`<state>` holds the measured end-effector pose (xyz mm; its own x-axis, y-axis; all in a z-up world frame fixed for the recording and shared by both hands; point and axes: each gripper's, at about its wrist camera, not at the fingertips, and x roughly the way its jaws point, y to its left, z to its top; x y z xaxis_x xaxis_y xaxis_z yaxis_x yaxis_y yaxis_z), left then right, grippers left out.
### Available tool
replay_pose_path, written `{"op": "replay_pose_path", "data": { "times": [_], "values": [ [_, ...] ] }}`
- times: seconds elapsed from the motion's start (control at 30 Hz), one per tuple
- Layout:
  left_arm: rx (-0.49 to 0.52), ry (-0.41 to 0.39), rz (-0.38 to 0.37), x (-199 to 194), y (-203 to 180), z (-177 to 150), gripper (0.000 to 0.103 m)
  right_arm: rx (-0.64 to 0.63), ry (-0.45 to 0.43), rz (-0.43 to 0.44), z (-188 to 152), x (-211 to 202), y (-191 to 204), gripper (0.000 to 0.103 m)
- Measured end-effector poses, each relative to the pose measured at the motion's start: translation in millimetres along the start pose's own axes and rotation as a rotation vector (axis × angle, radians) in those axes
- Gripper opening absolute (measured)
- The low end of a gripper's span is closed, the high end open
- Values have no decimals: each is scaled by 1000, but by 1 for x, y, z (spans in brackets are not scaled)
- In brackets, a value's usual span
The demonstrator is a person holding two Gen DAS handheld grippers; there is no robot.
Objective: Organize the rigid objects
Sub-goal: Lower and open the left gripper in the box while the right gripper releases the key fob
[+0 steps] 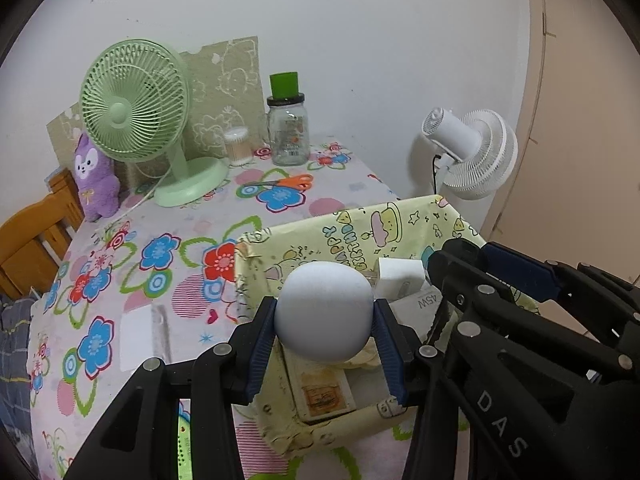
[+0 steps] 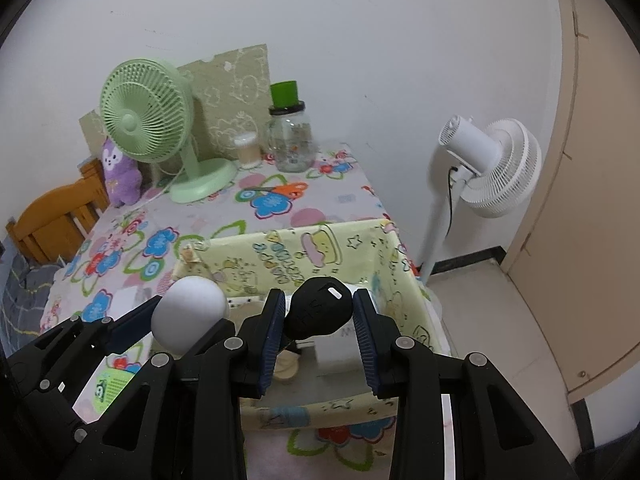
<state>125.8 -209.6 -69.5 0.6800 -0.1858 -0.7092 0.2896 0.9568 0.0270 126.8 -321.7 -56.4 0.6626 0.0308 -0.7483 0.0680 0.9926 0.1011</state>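
My left gripper (image 1: 324,344) is clamped on a pale rounded egg-shaped object (image 1: 323,311), its blue pads pressing on the two flanks. The egg's blunt, rounded end faces away from me, toward the yellow cartoon-print box (image 1: 360,232); its long axis seems to run roughly along my fingers, though the rounded form makes that hard to judge. It hangs over the near-left part of the box, above a flat card-like item (image 1: 324,392) on the box floor.

My right gripper (image 2: 319,320) is closed tight on a black rounded object (image 2: 320,312) with a small white slot mark on its upper face. Its long axis slants from lower left to upper right between my pads, the marked end pointing toward the box's far wall. It hovers over the middle of the box, just right of the egg, and the two grippers stand close side by side.

Inside the box, a white charger block (image 1: 400,276) lies toward the far right corner. The box's near rim lies below my fingers, its far wall rises beyond them. The box's right wall stands at the edge of the flowered tablecloth (image 1: 132,280), with bare floor beyond. Left of the box the cloth lies mostly open; the green fan (image 1: 136,108), jar (image 1: 289,132) and orange scissors (image 1: 288,181) stand well beyond its far wall.
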Motion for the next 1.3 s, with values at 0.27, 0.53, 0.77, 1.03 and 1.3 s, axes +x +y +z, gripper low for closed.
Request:
{"op": "replay_pose_path", "data": {
  "times": [0.27,0.53,0.77,1.03,1.3],
  "values": [
    [8,32,-8,16,-9,-3,49,6,34,-6,-5,15,-10,38],
    [18,81,-16,29,-13,-8,50,13,64,-5,-11,28,-15,38],
    [32,63,12,29,-14,-8,69,24,83,0,-12,38,-20,38],
    [36,66,25,29,-13,-8,72,17,85,-1,-11,46,-20,38],
    [44,64,21,27,-13,-8,77,21,88,-6,-10,47,-19,42]
  ]
}}
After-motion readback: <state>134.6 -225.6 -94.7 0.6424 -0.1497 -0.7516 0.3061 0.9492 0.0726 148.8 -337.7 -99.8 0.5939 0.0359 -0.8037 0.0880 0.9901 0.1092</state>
